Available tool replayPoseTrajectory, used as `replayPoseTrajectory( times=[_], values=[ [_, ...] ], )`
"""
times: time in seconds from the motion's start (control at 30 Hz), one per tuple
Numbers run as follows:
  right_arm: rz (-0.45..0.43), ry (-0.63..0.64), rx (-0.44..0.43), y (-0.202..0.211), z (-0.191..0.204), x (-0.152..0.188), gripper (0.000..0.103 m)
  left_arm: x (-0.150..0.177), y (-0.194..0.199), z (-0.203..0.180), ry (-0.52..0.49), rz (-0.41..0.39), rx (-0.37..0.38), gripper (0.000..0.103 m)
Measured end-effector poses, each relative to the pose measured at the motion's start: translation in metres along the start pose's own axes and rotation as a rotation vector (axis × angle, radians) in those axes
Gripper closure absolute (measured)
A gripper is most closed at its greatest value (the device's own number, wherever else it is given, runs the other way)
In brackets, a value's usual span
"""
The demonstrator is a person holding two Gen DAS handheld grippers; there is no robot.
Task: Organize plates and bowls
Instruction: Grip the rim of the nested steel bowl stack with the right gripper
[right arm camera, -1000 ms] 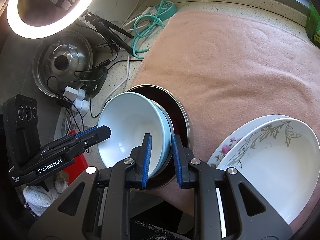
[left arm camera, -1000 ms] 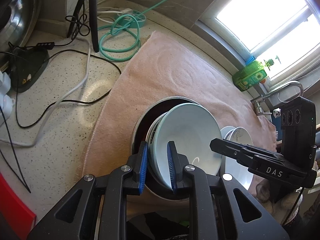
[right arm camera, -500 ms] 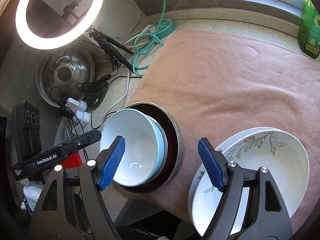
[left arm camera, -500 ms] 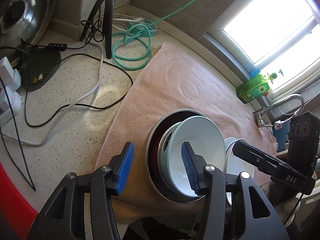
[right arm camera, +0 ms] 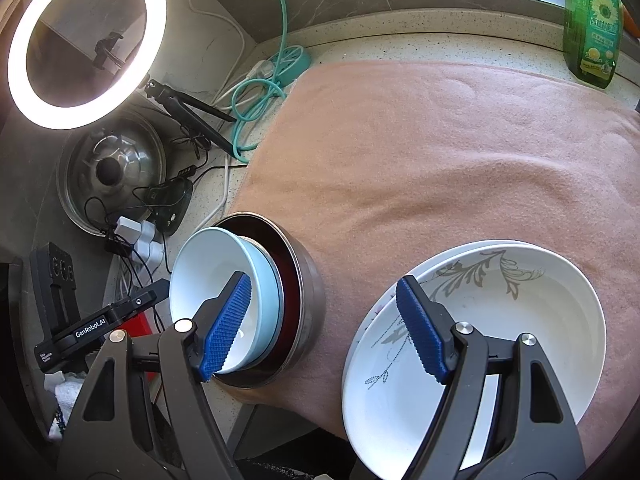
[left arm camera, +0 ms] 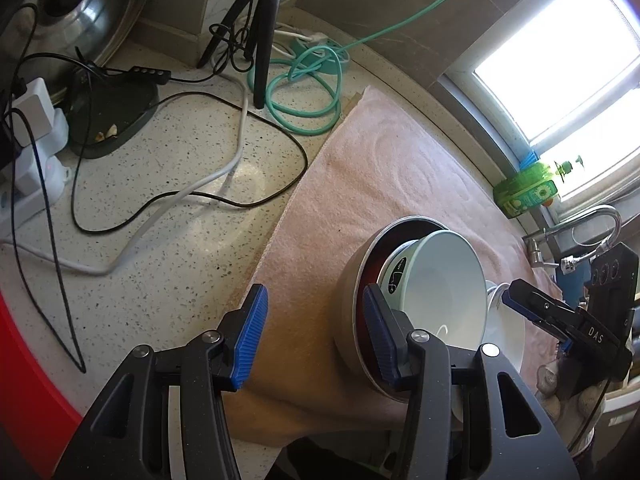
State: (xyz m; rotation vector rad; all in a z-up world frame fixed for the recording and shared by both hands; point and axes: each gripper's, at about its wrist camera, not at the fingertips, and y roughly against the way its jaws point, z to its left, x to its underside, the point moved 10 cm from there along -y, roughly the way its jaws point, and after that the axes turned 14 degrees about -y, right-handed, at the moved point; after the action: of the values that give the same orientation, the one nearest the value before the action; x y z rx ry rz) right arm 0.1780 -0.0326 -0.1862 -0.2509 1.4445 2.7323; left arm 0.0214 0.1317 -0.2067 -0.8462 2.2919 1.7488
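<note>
A pale blue bowl point(left arm camera: 444, 280) point(right arm camera: 212, 276) is stacked with another bowl inside a steel bowl with a dark red inside point(left arm camera: 362, 288) point(right arm camera: 308, 280), on a pink towel point(left arm camera: 384, 168) point(right arm camera: 440, 152). White plates with a grey leaf pattern point(right arm camera: 500, 312) are stacked to its right; their edge shows in the left wrist view point(left arm camera: 508, 328). My left gripper point(left arm camera: 314, 340) is open and empty, above the towel just left of the stack. My right gripper point(right arm camera: 328, 328) is open and empty, between the bowls and the plates.
Cables point(left arm camera: 180, 200), a green coiled cord point(left arm camera: 304, 92) and a power strip point(left arm camera: 32, 152) lie on the speckled counter to the left. A ring light point(right arm camera: 86, 40) and a steel lid point(right arm camera: 112, 172) stand behind. A green soap bottle point(right arm camera: 592, 24) stands by the window.
Both grippers let go of the pale blue bowl, opened wide and drew back. The bowl now rests in the stack inside the steel bowl.
</note>
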Motion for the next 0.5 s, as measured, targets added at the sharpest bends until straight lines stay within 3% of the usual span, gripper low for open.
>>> replayPoseTrajectory(
  times=[0.3,0.5],
  values=[
    [0.041,0.011,-0.004,-0.01,0.003,0.01,0.049,0.005,-0.006,-0.005,-0.018,0.007,0.006,0.058],
    [0.063,0.015,0.001,-0.017,0.004,0.012,0.061,0.006,-0.009,-0.008,-0.027,0.009,0.014,0.068]
  ],
)
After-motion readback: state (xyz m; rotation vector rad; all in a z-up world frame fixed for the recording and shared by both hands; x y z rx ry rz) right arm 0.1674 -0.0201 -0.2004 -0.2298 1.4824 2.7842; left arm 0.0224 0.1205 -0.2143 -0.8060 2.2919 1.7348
